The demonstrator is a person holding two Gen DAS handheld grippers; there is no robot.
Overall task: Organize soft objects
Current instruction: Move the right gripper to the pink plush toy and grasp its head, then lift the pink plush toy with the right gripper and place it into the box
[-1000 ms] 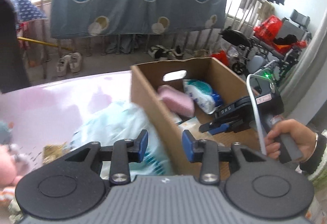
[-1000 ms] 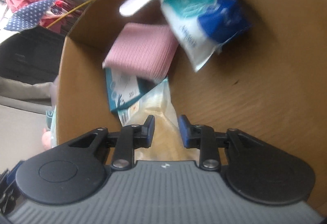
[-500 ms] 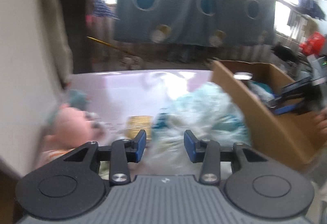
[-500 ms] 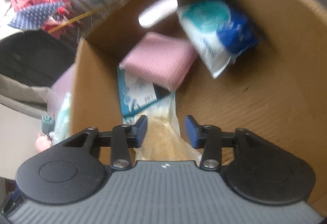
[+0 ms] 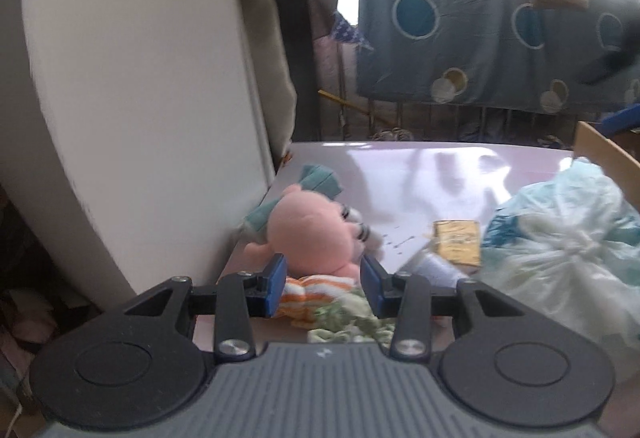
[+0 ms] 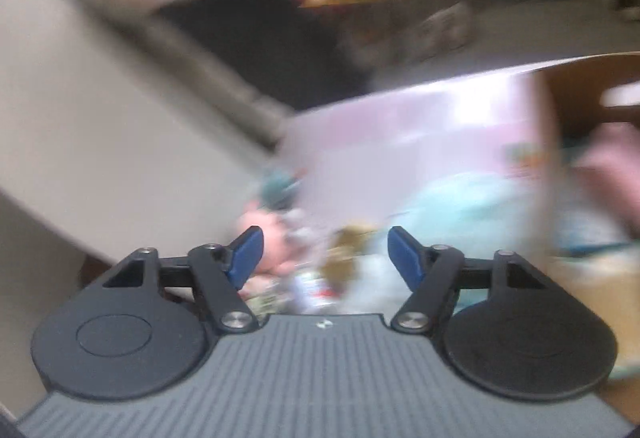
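Note:
A pink plush toy (image 5: 310,234) with teal parts and an orange-striped body lies at the left edge of the pale pink table (image 5: 432,170). My left gripper (image 5: 323,284) is open, its blue pads on either side of the toy's lower body, not closed on it. A pale blue-white plastic bag (image 5: 568,242) lies to the right beside the cardboard box (image 5: 604,154). My right gripper (image 6: 323,252) is open wide and empty above the table; its view is blurred, showing the toy (image 6: 264,226), bag (image 6: 460,206) and box (image 6: 568,106).
A small yellow packet (image 5: 458,242) and a green-patterned cloth (image 5: 352,322) lie near the toy. A large white panel (image 5: 140,98) stands along the table's left side. A blue spotted sheet (image 5: 500,38) hangs on a rail behind.
My left gripper swung left from the box and bag to the plush toy. My right gripper came up out of the box, turned toward the table, and opened wider.

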